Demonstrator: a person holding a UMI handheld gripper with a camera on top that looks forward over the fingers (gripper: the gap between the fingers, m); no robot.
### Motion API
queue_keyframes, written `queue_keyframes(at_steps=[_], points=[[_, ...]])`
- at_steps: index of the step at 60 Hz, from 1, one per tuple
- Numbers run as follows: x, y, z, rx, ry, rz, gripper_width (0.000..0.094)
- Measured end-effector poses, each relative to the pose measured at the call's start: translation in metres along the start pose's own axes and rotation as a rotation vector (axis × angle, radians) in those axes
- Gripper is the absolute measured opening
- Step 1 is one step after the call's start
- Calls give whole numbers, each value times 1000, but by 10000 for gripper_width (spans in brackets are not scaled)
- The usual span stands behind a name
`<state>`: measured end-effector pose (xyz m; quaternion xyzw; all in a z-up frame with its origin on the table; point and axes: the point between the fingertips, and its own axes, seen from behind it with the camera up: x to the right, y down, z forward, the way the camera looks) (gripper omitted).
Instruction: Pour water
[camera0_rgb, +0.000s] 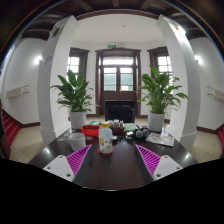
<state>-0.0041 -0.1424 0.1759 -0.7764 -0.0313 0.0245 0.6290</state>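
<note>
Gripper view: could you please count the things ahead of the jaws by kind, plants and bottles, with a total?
Potted plants: 2, one beyond the table at one side, one at the other.
Bottles: 1, a pale bottle on the dark table, just ahead of the open jaws.
Total: 3

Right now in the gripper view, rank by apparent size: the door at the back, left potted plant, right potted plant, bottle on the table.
1. Door, though farthest away.
2. Left potted plant and right potted plant: alike, no ranking.
3. Bottle, smallest, though nearest, just ahead of the open gripper.
</note>
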Motion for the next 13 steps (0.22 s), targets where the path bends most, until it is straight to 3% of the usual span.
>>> queue_keyframes(at_steps=[13], points=[[4,-10,-15,43,18,11,854]])
